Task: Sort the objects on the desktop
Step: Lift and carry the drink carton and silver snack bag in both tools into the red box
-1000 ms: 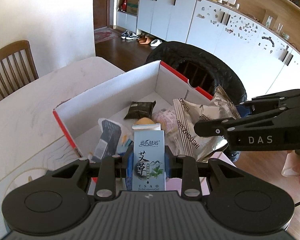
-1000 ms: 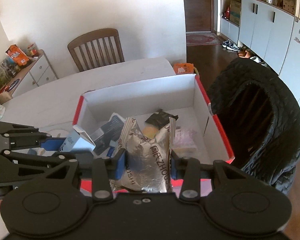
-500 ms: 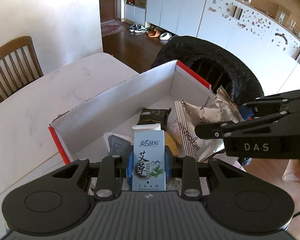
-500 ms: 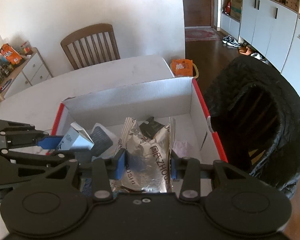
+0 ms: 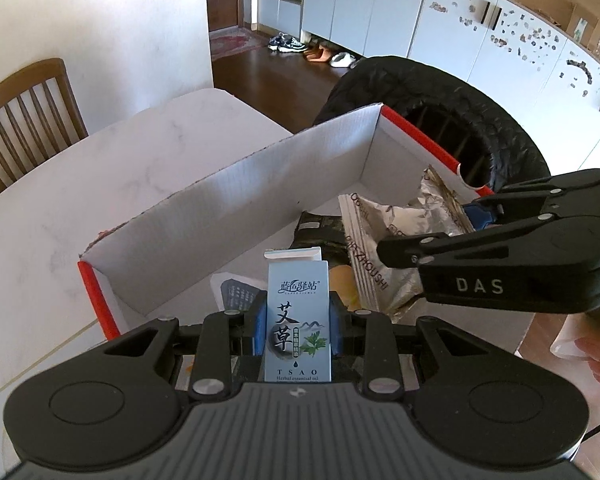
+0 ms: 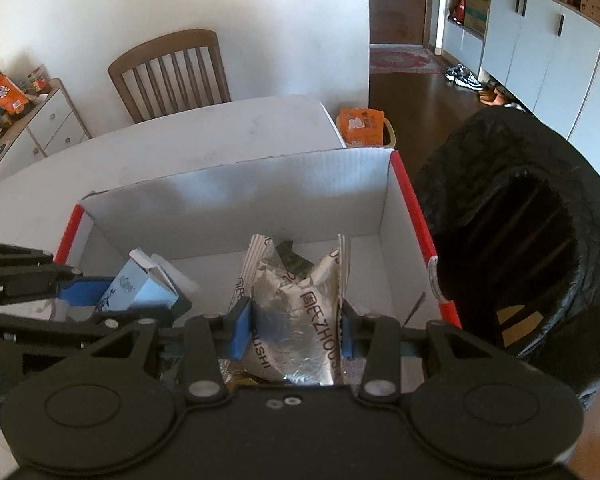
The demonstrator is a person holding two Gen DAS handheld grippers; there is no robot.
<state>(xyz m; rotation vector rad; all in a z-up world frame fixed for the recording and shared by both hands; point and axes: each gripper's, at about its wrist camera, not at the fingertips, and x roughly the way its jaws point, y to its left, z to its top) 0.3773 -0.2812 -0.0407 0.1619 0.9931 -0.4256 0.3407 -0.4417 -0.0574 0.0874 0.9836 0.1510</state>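
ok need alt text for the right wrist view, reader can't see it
The right gripper clamps a crinkled silver snack bag over an open white cardboard box with red edges on a pale table. At left, the left gripper holds a small light-blue carton over the same box.

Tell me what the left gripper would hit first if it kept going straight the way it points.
Probably the white floor of the red-edged cardboard box, near a grey-printed packet; the left gripper grips a pale blue carton. Depth is uncertain.
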